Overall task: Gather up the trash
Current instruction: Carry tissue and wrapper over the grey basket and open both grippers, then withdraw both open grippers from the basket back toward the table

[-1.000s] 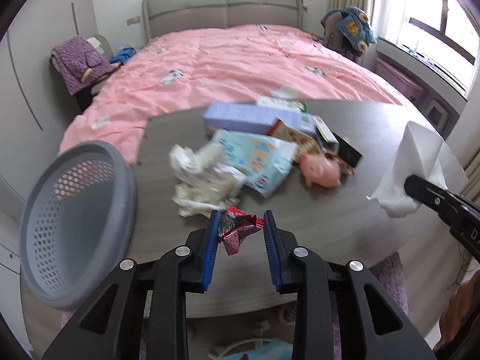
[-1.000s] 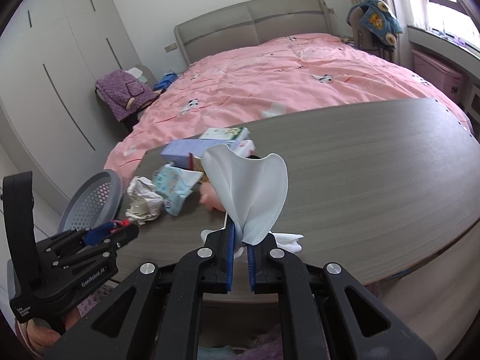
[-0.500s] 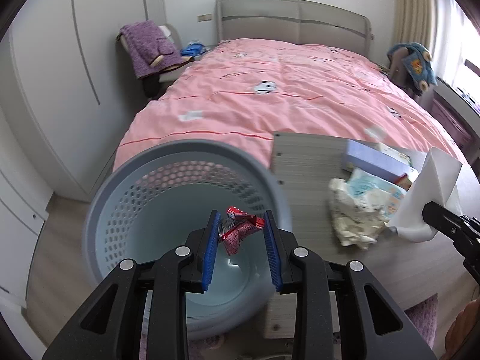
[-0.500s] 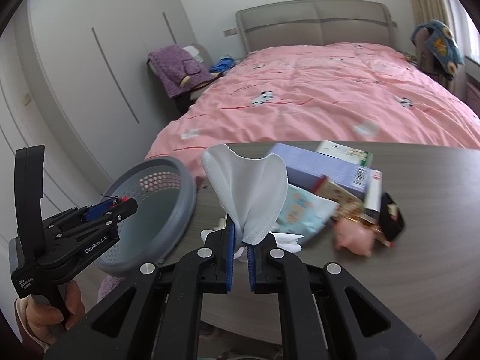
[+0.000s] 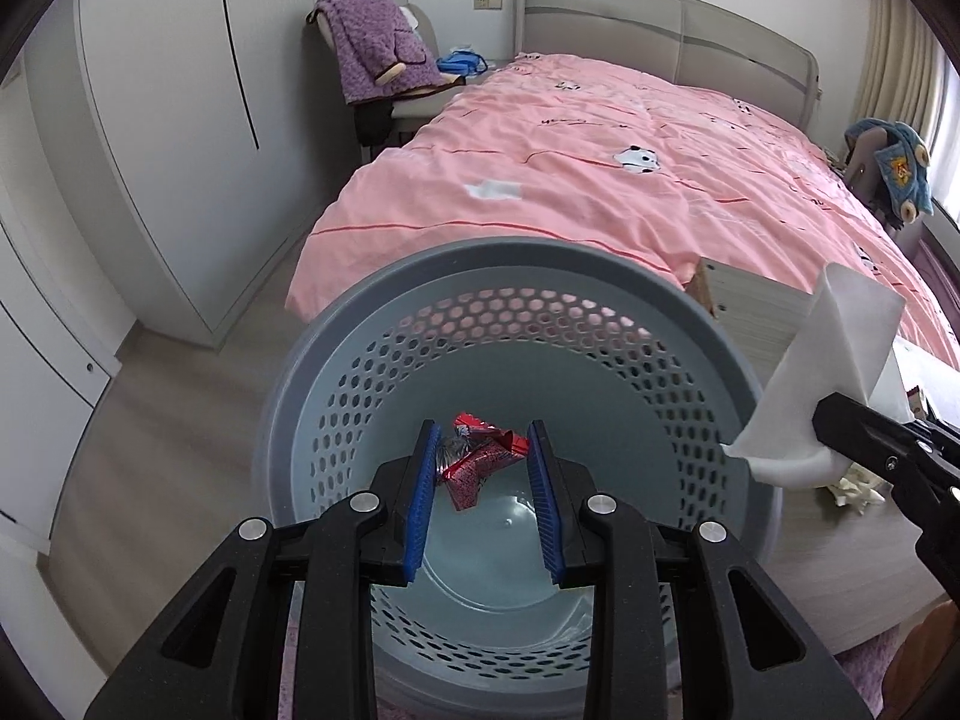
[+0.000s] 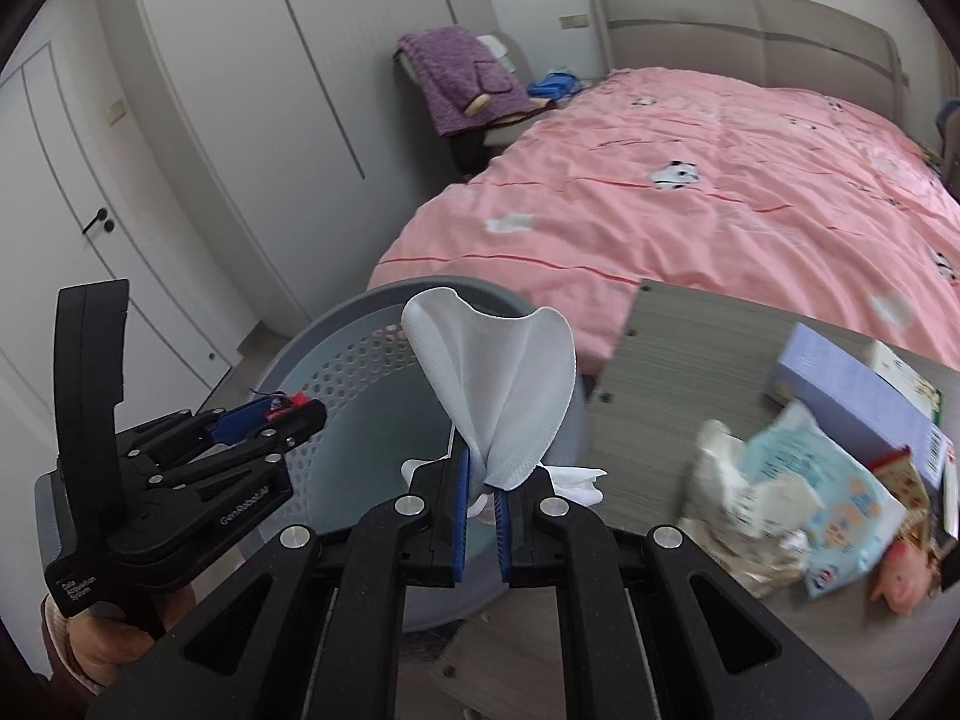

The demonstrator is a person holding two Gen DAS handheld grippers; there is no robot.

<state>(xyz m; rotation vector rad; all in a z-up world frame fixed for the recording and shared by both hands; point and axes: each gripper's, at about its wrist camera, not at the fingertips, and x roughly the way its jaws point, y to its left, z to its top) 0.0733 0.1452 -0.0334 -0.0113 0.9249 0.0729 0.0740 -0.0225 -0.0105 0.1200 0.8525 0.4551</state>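
Left hand-held gripper [image 5: 483,468] pinches red wrapper [image 5: 480,459] inside basket rim [image 5: 510,258]; right hand-held gripper [image 6: 480,489] clamps white tissue [image 6: 492,378] alongside.

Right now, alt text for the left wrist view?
The left claw holds a crumpled red wrapper over the open mouth of a grey perforated basket on the floor. At right, the right claw grips a white tissue near the basket rim; a pink bed fills the background.
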